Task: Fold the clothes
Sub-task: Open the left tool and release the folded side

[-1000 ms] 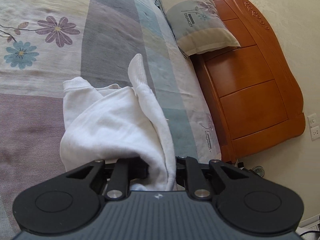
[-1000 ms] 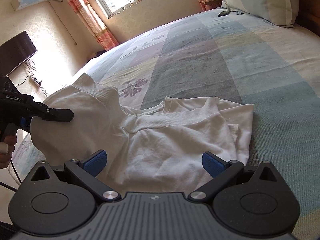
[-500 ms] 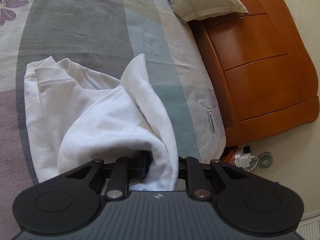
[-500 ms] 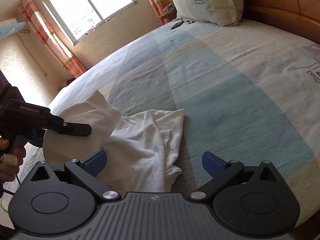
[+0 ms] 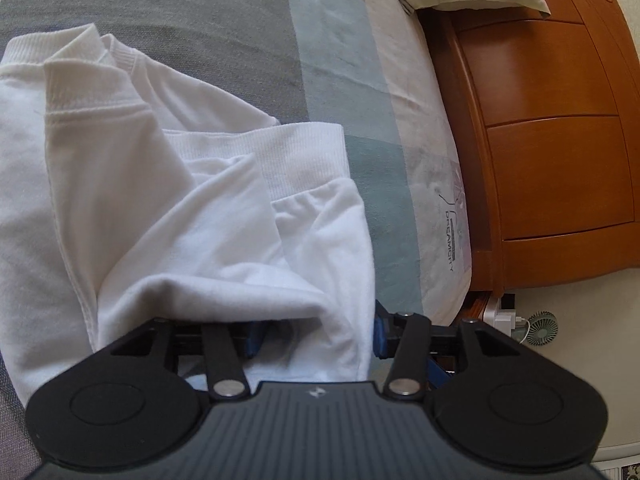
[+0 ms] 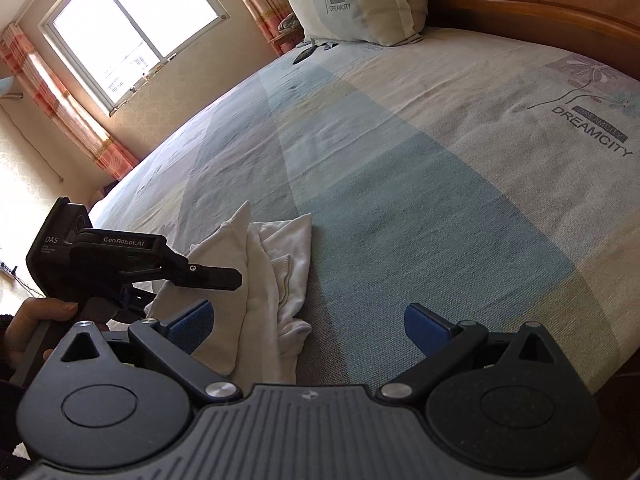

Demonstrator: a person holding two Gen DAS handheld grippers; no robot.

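A white sweatshirt lies bunched and part folded on the bed, its ribbed hem and a cuff uppermost. My left gripper is low over its near fold. Its jaws are opening, and the fold of white cloth sags loose between the blue pads. In the right wrist view the sweatshirt is a narrow heap, with the left gripper reaching into it from the left in a person's hand. My right gripper stands open just short of the heap, holding nothing.
The bedspread has grey, teal and cream panels and stretches away to the right. A pillow leans on the wooden headboard. Past the bed's edge, on the floor, stand a small fan and a plug. A window lights the far wall.
The left gripper has come down and forward with the fold onto the sweatshirt, and its jaws have parted. The lifted cloth now lies flatter. The right gripper has swung right, staying open.
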